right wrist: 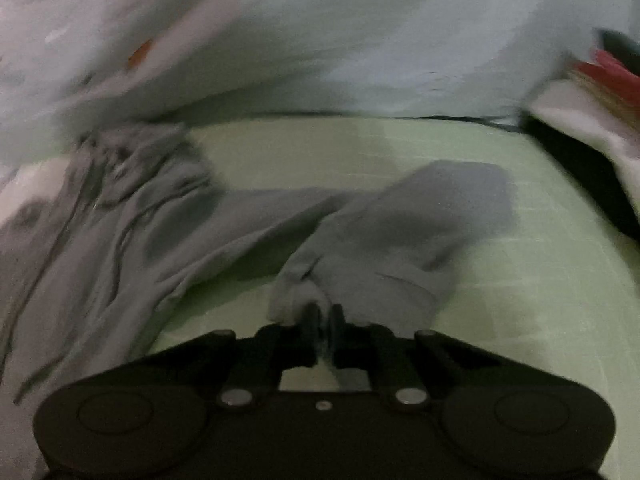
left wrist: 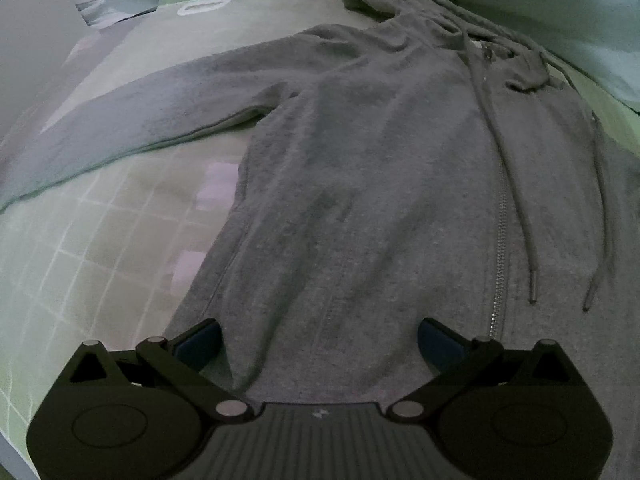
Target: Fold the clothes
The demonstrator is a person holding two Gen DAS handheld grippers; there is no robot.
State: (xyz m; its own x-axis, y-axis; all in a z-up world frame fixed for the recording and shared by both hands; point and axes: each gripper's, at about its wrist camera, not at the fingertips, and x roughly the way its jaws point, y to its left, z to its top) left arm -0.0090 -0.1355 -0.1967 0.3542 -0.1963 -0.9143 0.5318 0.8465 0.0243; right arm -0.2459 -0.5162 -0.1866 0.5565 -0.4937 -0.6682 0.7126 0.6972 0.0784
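Left wrist view, grey hoodie (left wrist: 360,184) lengthwise, hood far, left tool (left wrist: 319,344) spread, right tool (right wrist: 323,320) pinching sleeve (right wrist: 400,220)

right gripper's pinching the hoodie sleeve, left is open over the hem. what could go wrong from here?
1. The right gripper grips only a small bunch at the end of the sleeve; the fabric could slip out during the fold.
2. The drawstrings lie loose across the gray zip hoodie; a folded sleeve could drag or trap them.
3. The left gripper hangs open over the hem, so nothing pins the body; pulling the sleeve may shift it on the green bedsheet.
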